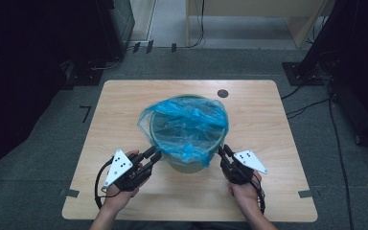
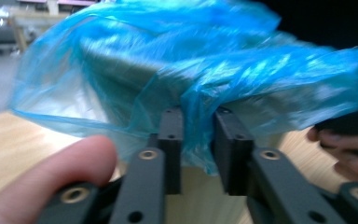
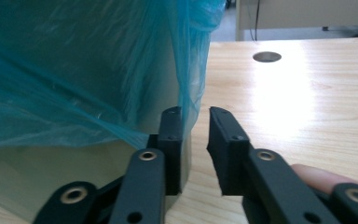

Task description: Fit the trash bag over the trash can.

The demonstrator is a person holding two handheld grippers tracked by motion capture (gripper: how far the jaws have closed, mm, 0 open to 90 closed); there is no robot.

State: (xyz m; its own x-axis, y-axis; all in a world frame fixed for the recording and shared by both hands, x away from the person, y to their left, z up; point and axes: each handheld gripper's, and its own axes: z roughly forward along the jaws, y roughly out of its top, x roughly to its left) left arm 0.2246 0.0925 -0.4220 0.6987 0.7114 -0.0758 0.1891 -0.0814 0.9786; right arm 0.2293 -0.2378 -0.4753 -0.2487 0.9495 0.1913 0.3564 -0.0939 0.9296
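Note:
A pale green bin (image 1: 188,166) stands mid-table, lined with a thin blue bag (image 1: 187,122) whose rim drapes over the edge. My left gripper (image 1: 156,155) is at the bin's near left side. In the left gripper view a hanging fold of the bag (image 2: 200,140) lies between its jaws (image 2: 198,119), which stand slightly apart, and the bin wall (image 2: 200,196) is just behind. My right gripper (image 1: 224,150) is at the bin's near right side. Its jaws (image 3: 196,116) are narrowly apart with nothing between them, and the bag's edge (image 3: 186,70) hangs by the left jaw against the bin (image 3: 74,182).
The wooden table (image 1: 124,105) has a round cable hole (image 1: 223,93) behind the bin, seen also in the right gripper view (image 3: 266,56). Cables and dark stands lie on the grey floor around the table. The person's other hand (image 2: 345,154) is at the right of the left gripper view.

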